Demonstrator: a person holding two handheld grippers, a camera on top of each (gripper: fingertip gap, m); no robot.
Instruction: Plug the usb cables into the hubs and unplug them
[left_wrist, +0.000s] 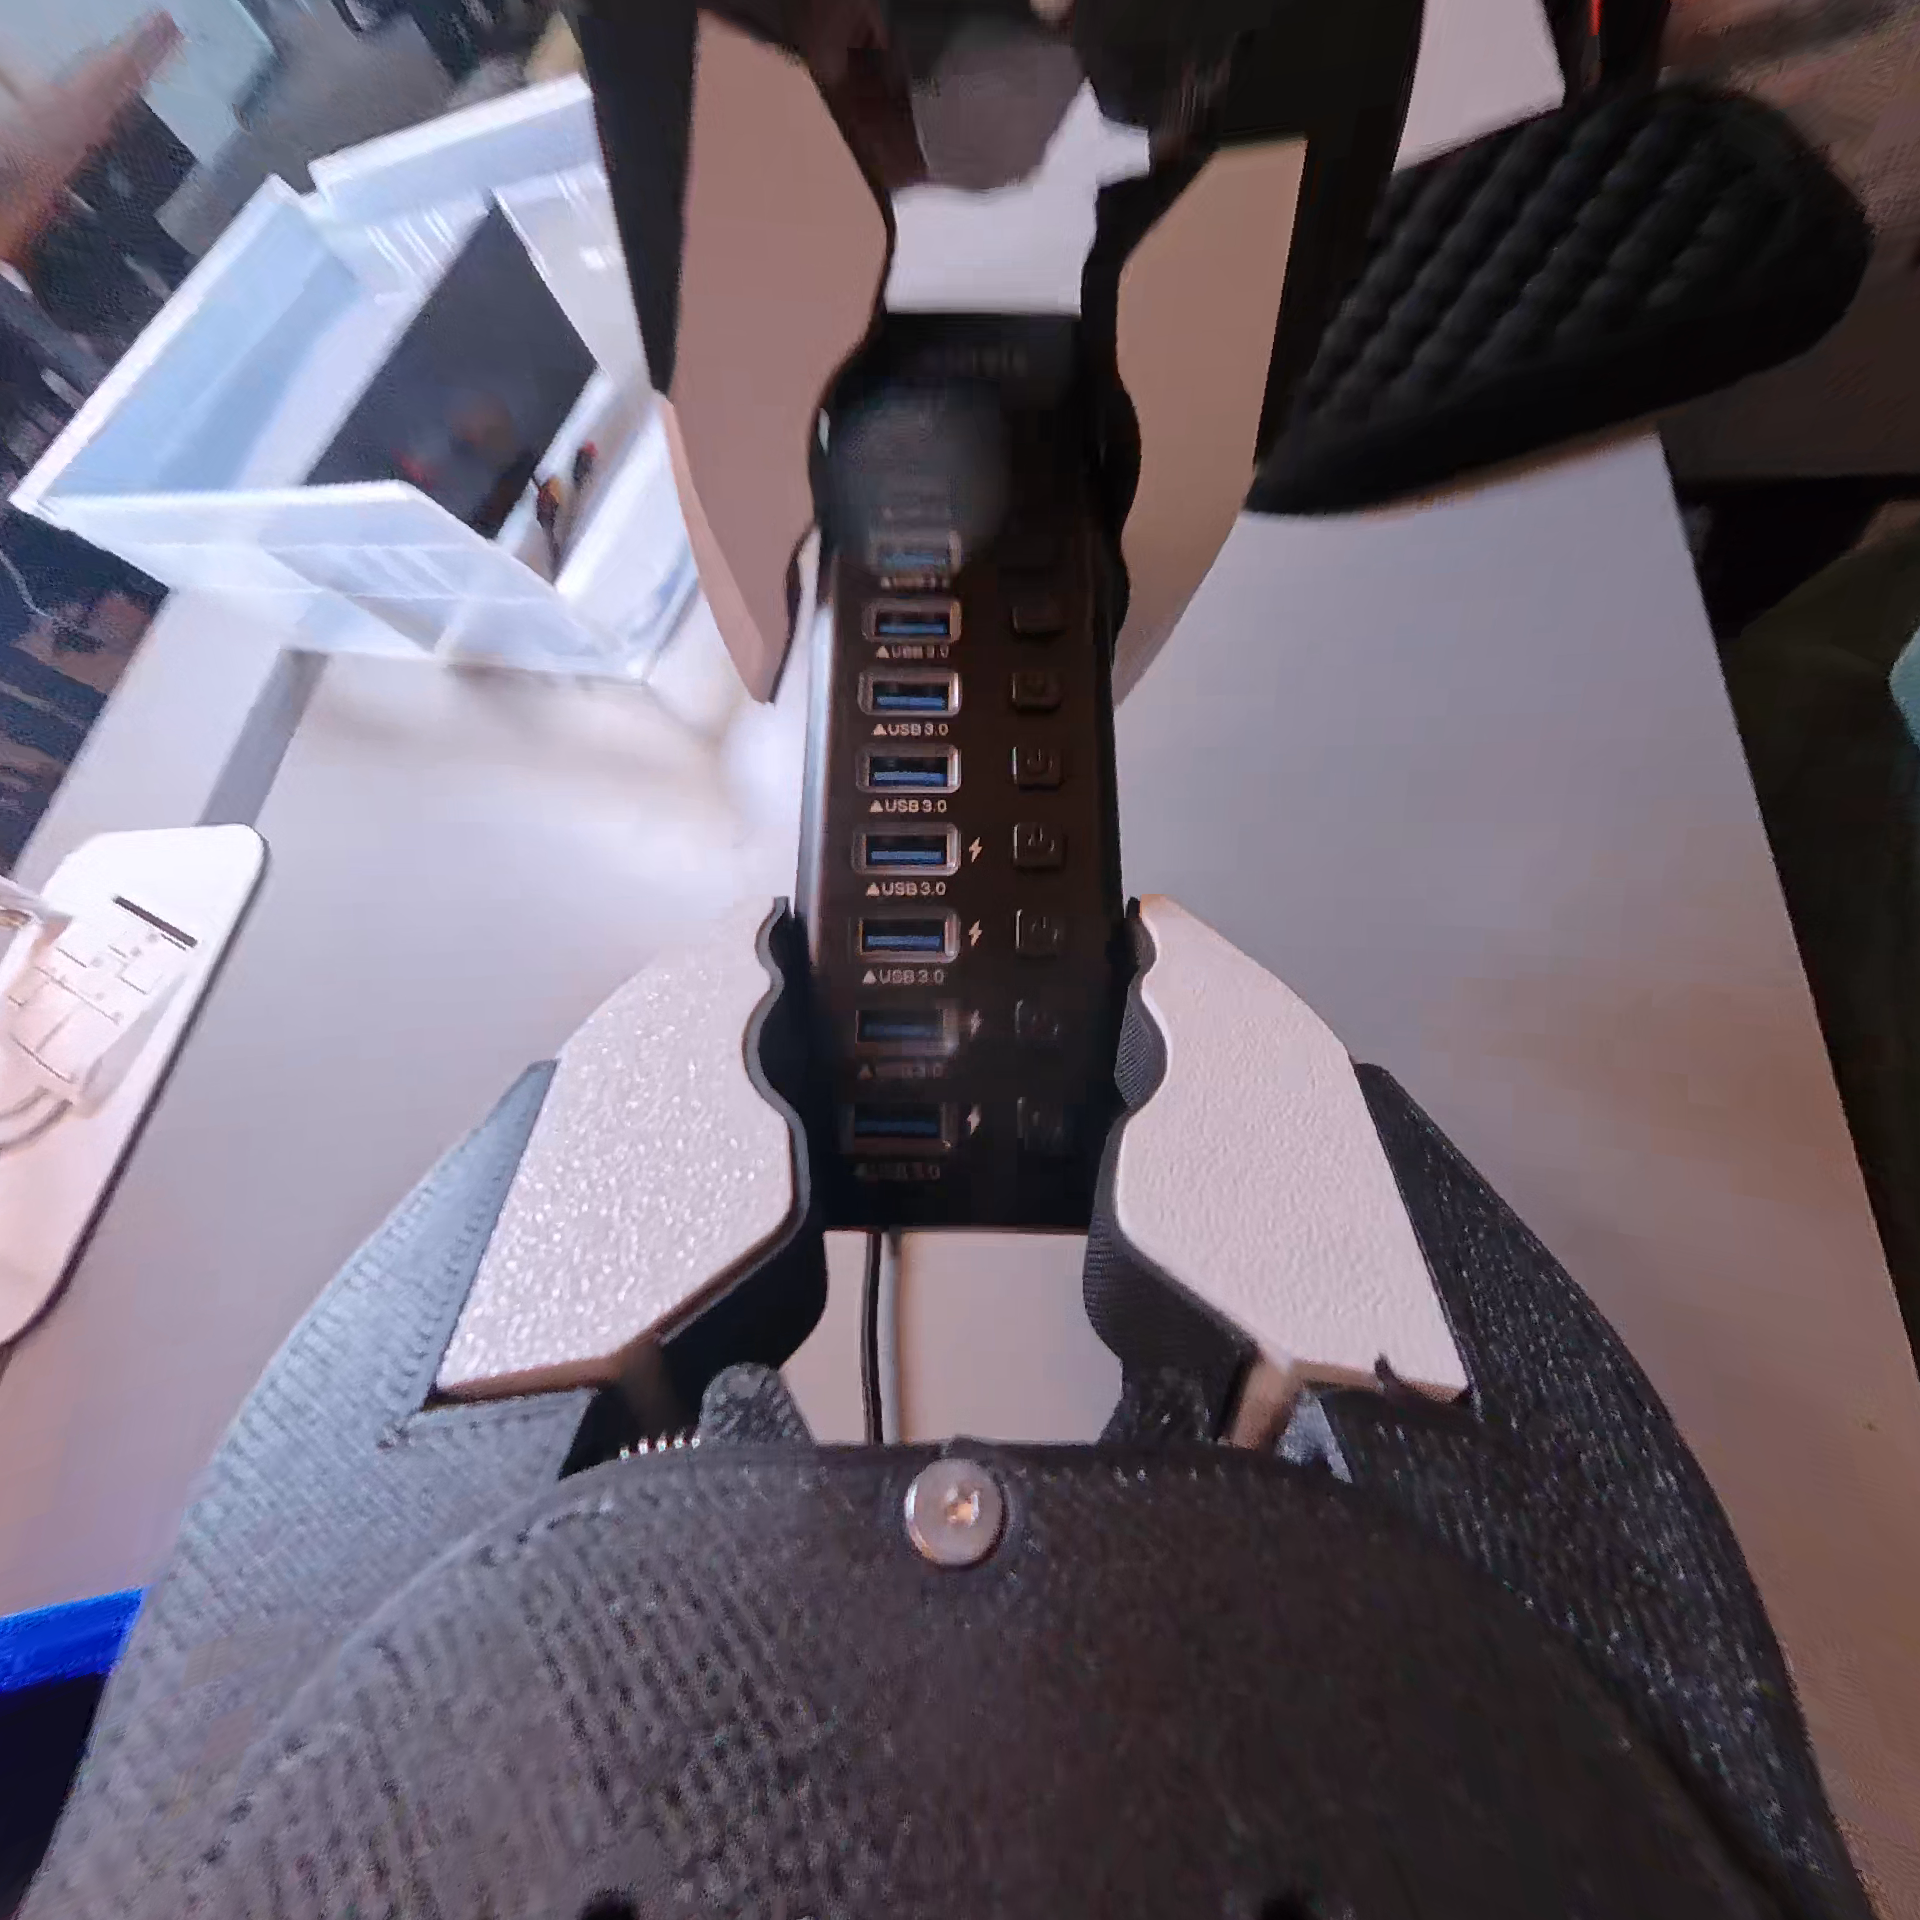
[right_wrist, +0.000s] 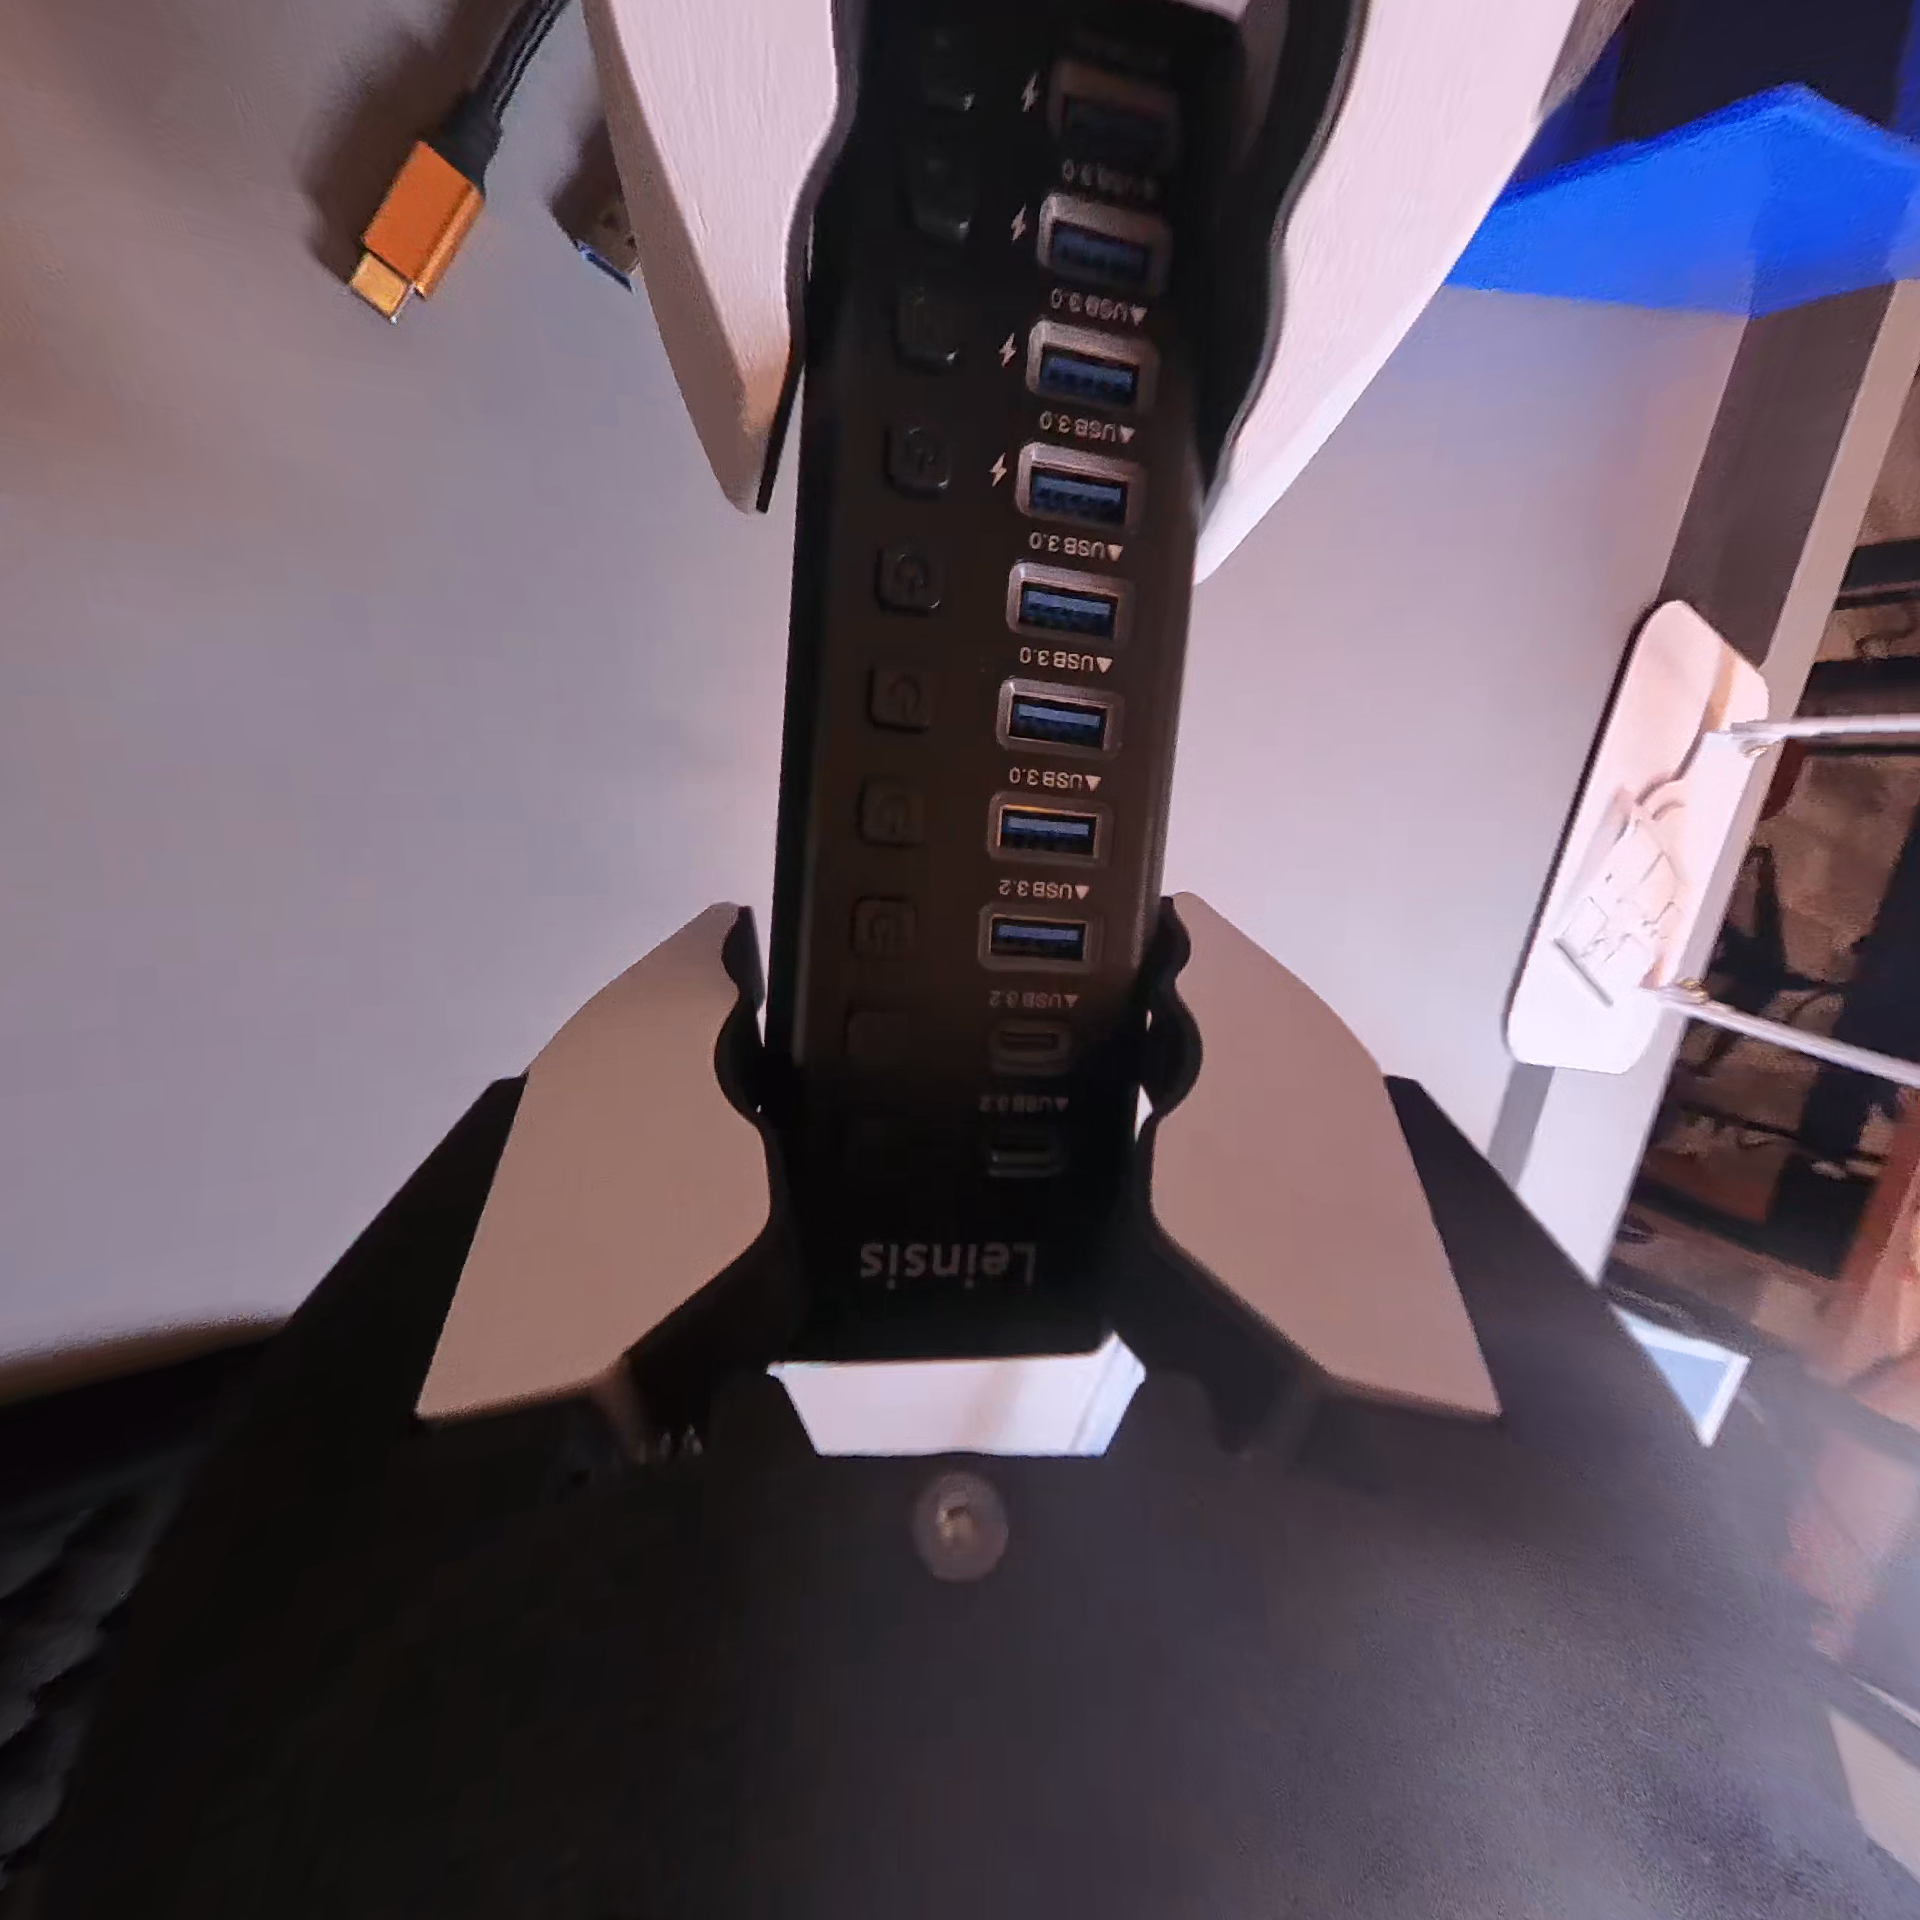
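Note:
A long black USB hub (left_wrist: 956, 790) with a row of empty blue ports lies on the white table (left_wrist: 1403, 831). My left gripper (left_wrist: 961, 935) is shut on its sides at the near end, where a thin black cord (left_wrist: 871, 1340) leaves it. My right gripper (right_wrist: 956, 925) is shut on the hub (right_wrist: 935, 644) at the opposite end; its fingers (left_wrist: 727, 416) show at the top of the left wrist view. A cable with an orange plug (right_wrist: 421, 234) lies loose on the table to the left. A second plug (right_wrist: 608, 234) is partly hidden behind a left finger (right_wrist: 707, 260).
A white hub-like device (left_wrist: 114, 997) with white cables sits at the table edge, also in the right wrist view (right_wrist: 1621, 831). A clear plastic box (left_wrist: 312, 447) stands at the back left. A blue object (right_wrist: 1714, 208) is beside the left gripper. The table edge (left_wrist: 1745, 727) runs along the right. My right fingertips sit around 6 cm from my left ones. Both grippers' tips are roughly 40 cm from the white hub-like device (left_wrist: 114, 997). It is also in sight in the right wrist view (right_wrist: 1611, 894).

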